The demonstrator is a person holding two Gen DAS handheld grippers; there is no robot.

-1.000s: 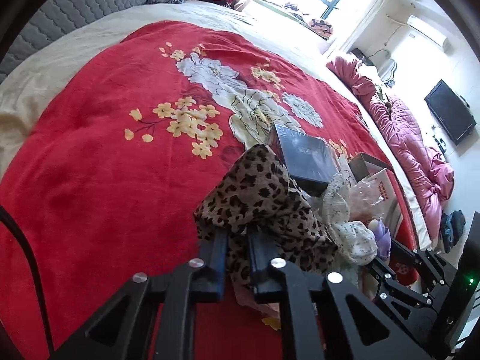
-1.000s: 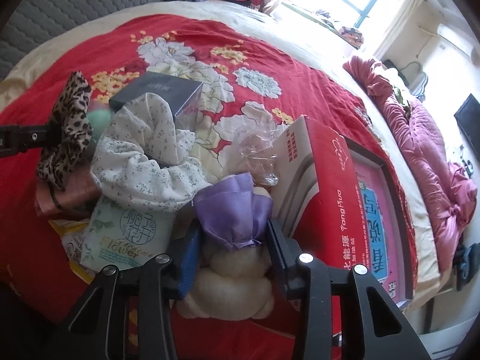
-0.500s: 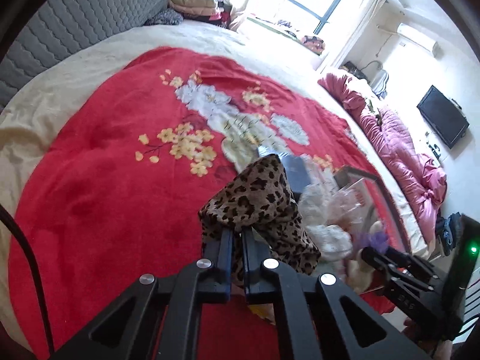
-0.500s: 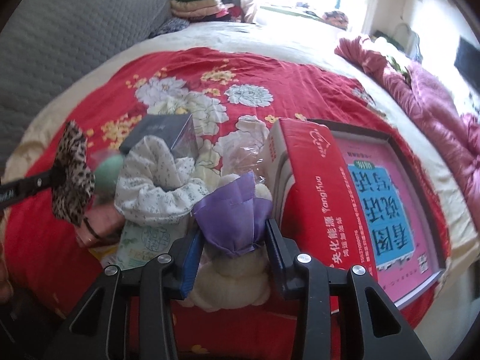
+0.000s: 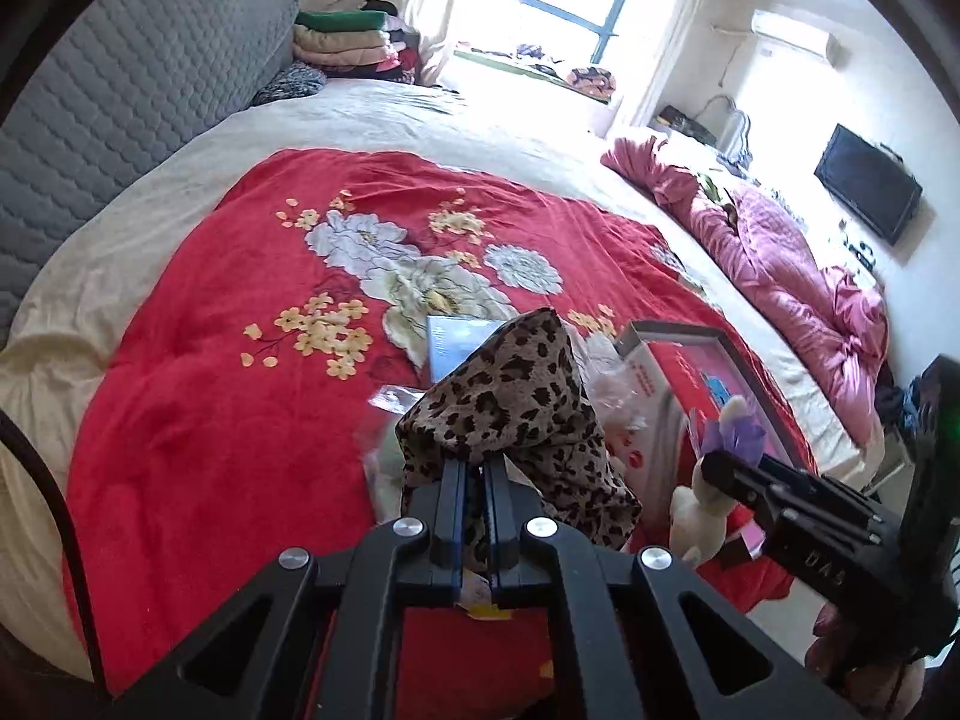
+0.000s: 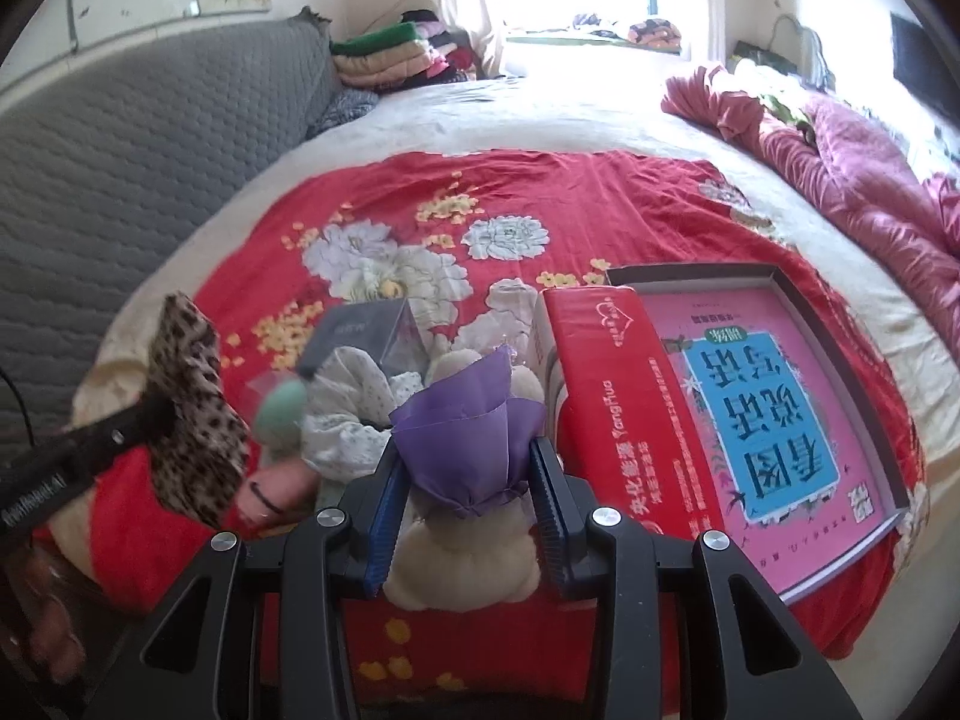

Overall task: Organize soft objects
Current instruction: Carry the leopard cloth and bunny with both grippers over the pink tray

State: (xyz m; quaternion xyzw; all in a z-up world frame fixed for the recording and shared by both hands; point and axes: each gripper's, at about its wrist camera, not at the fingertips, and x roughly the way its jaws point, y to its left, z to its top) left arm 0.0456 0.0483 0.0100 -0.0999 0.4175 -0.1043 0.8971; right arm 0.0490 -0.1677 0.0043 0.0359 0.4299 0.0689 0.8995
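While our left gripper (image 5: 474,483) pinches the leopard cloth (image 5: 516,402) tight and the right gripper (image 6: 465,489) clamps the plush toy (image 6: 462,558) half-open, we lift both clear of the pile ahead.

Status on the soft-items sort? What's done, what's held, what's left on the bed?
Done: nothing visibly sorted yet.
In hand: left gripper is shut on the leopard-print cloth; right gripper clamps the cream plush toy with its purple wrap.
Left: white floral cloth, green soft item and pink item sit piled beside the red box on the red blanket.
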